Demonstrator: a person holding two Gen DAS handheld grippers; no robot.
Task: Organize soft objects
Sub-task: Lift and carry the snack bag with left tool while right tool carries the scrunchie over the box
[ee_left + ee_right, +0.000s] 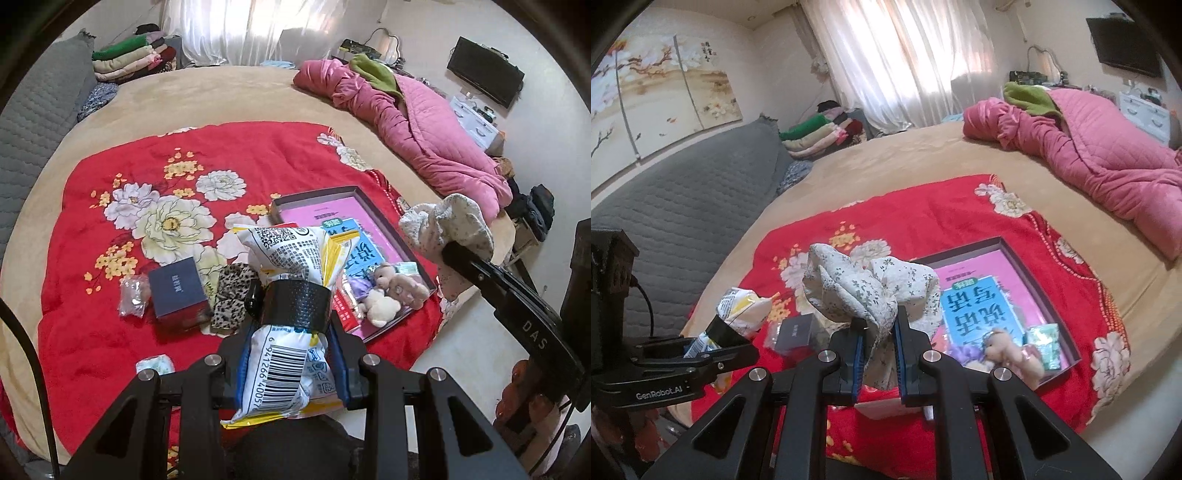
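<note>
My left gripper [291,306] is shut on a white and yellow snack bag [291,254] and holds it above the red floral blanket [207,155]. In the right wrist view the left gripper [716,332] shows at the left with the bag [742,306]. My right gripper [879,332] is shut on a cream floral cloth [864,288], held above the blanket [923,218]. The cloth [443,225] also shows at the right of the left wrist view. A shallow box lid [402,243] on the blanket holds a pink and blue book, small teddy bears [391,291] and a green packet.
A dark blue box [177,288], a leopard-print scrunchie [232,295], a clear packet [131,297] and a small white packet [155,363] lie on the blanket. A pink quilt [417,122] lies at the bed's far right. Folded clothes [129,55] are stacked at the back left.
</note>
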